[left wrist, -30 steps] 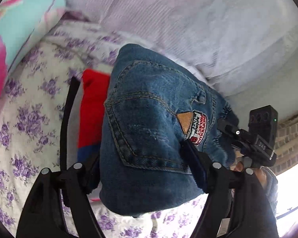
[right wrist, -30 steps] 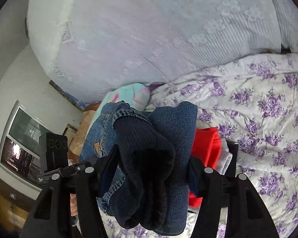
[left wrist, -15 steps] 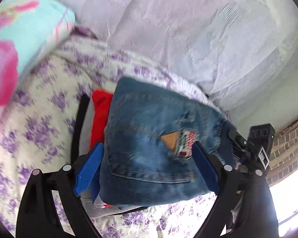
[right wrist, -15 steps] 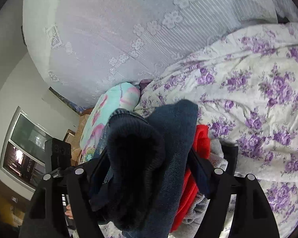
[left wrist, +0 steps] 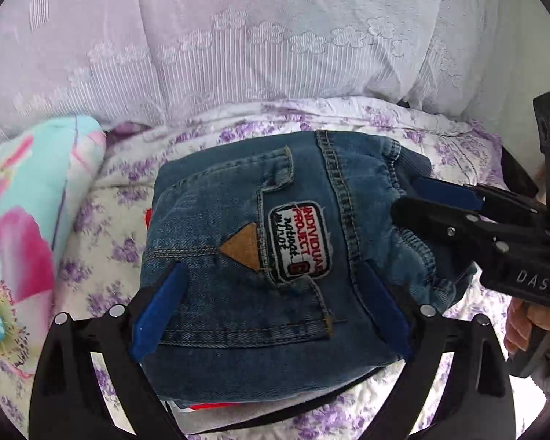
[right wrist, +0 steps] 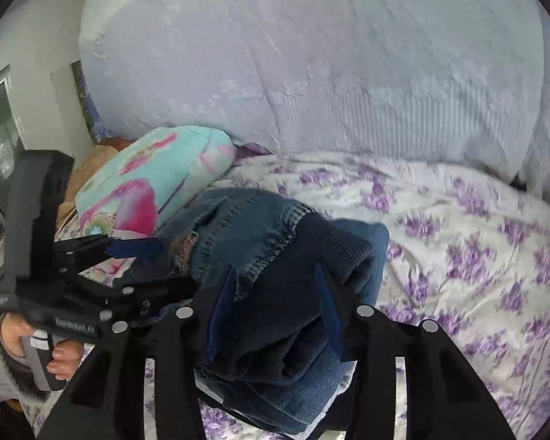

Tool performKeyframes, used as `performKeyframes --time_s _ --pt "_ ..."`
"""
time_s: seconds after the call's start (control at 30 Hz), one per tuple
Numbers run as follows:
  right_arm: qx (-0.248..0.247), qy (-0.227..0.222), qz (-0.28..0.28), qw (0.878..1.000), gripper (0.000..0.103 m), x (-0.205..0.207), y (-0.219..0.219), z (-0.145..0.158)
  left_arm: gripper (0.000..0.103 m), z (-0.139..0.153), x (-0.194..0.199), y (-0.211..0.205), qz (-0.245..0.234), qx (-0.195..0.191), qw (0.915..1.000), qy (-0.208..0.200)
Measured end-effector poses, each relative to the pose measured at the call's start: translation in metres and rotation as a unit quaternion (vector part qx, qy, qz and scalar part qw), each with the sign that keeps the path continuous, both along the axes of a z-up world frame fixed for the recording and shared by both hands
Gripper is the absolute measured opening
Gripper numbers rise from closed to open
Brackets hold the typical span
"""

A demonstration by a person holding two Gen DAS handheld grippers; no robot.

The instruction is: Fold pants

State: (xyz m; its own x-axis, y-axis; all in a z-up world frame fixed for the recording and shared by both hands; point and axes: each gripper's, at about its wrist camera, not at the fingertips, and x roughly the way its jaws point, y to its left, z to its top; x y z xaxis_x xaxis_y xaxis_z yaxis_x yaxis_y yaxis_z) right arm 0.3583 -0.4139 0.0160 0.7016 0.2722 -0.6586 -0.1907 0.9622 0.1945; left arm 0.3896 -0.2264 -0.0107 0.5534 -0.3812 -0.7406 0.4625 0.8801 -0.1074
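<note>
The folded blue jeans (left wrist: 238,220) with a stitched label lie on a stack of clothes on the bed. My left gripper (left wrist: 271,271) straddles the fold with one blue pad along each side. Its jaws are opening and the denim rests between them. My right gripper (left wrist: 407,198) comes in from the right at the elastic waistband. In the right wrist view the right gripper (right wrist: 275,275) is closing, and its pads squeeze the dark ribbed waistband of the jeans (right wrist: 253,220). The left gripper (right wrist: 154,264) shows at the left of that view, held by a hand (right wrist: 62,363).
A red garment (left wrist: 201,405) peeks out under the jeans. A teal and pink pillow (left wrist: 25,220) lies to the left on the purple-flowered bedspread (right wrist: 458,256). A large pale lilac cushion (left wrist: 275,36) rises behind. A wall and a window are at far left in the right wrist view.
The jeans have come down from hanging in both grippers onto the stack. The left jaws have spread wider and that view has rolled level. The right jaws have narrowed on the waistband.
</note>
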Motion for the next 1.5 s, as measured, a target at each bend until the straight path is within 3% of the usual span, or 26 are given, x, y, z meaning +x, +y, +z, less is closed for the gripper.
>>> performKeyframes --time_s 0.1,0.2,0.37,0.5,0.6,0.7,1.0,1.27,1.5 --pt "0.019 0.001 -0.011 1.0 0.044 -0.001 -0.003 -0.001 0.094 0.003 0.004 0.008 0.015 -0.021 0.9995 0.017" --pt "0.027 0.004 -0.002 1.0 0.047 -0.002 -0.001 0.006 0.095 0.009 -0.009 0.011 0.018 -0.014 0.9997 0.0" --pt "0.02 -0.039 0.0 0.999 0.066 -0.029 0.009 0.033 0.097 0.032 -0.04 0.025 0.049 -0.002 0.9985 -0.025" --pt "0.018 -0.051 -0.031 0.998 0.073 -0.06 0.008 0.052 0.098 0.058 -0.074 0.038 0.081 0.022 0.995 -0.053" --pt "-0.001 -0.08 -0.069 0.994 0.092 -0.103 0.015 0.066 0.098 0.08 -0.109 0.043 0.099 0.037 0.9908 -0.085" --pt "-0.012 -0.109 -0.09 0.99 0.099 -0.151 0.026 0.076 0.098 0.097 -0.144 0.045 0.118 0.054 0.9872 -0.093" --pt "-0.02 -0.114 -0.173 0.978 0.099 -0.27 0.048 0.086 0.098 0.128 -0.255 0.065 0.165 0.058 0.9783 -0.112" --pt "0.02 -0.1 -0.15 0.983 0.099 -0.329 0.056 0.088 0.098 0.148 -0.324 0.072 0.181 0.061 0.9738 -0.123" --pt "-0.011 -0.124 -0.135 0.983 0.099 -0.36 0.077 0.108 0.098 0.164 -0.358 0.075 0.203 0.066 0.9675 -0.135"
